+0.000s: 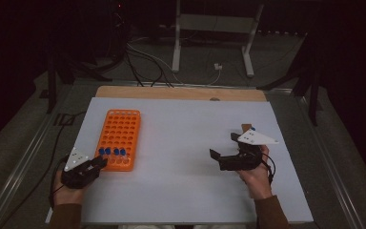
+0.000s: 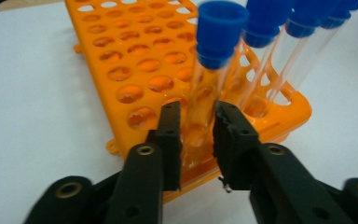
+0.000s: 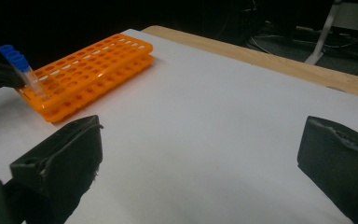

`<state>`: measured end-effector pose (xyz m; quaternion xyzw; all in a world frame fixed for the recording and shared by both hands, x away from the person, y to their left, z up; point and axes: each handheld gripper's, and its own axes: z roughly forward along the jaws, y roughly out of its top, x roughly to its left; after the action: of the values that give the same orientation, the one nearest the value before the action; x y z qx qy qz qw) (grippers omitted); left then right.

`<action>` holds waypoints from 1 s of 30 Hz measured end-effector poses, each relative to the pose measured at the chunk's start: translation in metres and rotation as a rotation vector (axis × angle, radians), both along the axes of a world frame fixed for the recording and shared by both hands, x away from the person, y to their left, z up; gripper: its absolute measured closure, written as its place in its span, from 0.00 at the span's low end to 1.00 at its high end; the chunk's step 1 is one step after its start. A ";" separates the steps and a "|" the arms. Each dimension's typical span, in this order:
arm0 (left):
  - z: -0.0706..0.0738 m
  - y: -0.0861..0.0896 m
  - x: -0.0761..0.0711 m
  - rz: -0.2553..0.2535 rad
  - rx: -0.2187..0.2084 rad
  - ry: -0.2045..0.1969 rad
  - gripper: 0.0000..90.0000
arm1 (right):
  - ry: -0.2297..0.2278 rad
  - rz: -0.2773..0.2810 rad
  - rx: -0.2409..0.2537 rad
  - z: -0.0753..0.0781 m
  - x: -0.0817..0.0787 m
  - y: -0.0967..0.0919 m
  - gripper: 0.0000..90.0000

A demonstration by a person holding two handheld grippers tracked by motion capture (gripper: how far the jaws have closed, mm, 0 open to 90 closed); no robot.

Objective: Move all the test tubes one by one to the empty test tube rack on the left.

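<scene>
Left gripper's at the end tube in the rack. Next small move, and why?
Probably back the left gripper straight off. The blue-capped tube already sits in a hole of the orange rack, and the jaws flank the glass with slight gaps. The right gripper waits open.

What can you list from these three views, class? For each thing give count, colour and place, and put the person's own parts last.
Tube rack: one, orange, on the left part of the white board.
Capped tubes: four, clear with blue caps, in a row of holes near the rack's near end; the nearest one stands between the left gripper's jaws.
Board: one, white, covering the table.
Table edge: one strip, bare wood, along the far side.
Stand: one, white, on the floor behind the table.
Cables: several, black and white, on the floor behind.
Left gripper: one, black, at the rack's near corner.
Right gripper: one, black, jaws wide apart, over the board's right part.
</scene>
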<state>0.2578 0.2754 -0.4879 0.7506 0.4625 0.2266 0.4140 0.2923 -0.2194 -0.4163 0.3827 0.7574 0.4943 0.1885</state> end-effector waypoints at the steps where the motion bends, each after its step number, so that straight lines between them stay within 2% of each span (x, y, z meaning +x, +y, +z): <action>1: 0.001 0.002 -0.001 0.001 -0.014 -0.007 0.78 | 0.000 -0.001 0.003 0.000 0.000 0.000 0.00; 5: 0.008 0.007 -0.005 -0.004 -0.084 -0.044 0.71 | -0.003 -0.003 -0.001 0.001 0.001 -0.001 0.00; 9: 0.013 0.009 -0.007 0.003 -0.121 -0.067 0.55 | -0.012 -0.015 0.002 0.005 0.002 -0.005 0.00; 13: 0.016 0.007 -0.008 0.019 -0.131 -0.088 0.40 | -0.018 -0.038 0.005 0.007 0.004 -0.012 0.00; 19: 0.021 0.004 -0.009 0.036 -0.146 -0.103 0.20 | -0.019 -0.074 -0.016 0.007 0.011 -0.024 0.00; 21: 0.022 0.004 -0.010 0.036 -0.152 -0.110 0.17 | -0.022 -0.086 -0.019 0.009 0.014 -0.028 0.00; 23: 0.023 0.003 -0.010 0.039 -0.149 -0.112 0.09 | -0.025 -0.101 -0.024 0.011 0.016 -0.032 0.00; 26: 0.024 0.003 -0.010 0.041 -0.150 -0.119 0.03 | -0.029 -0.127 -0.028 0.014 0.022 -0.040 0.00; 30: 0.025 0.003 -0.012 0.050 -0.150 -0.133 0.01 | -0.035 -0.178 -0.012 0.015 0.030 -0.055 0.02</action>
<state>0.2457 0.2789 -0.4627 0.6890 0.4682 0.2509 0.4931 0.3225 -0.2740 -0.4008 0.4389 0.7199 0.4774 0.2473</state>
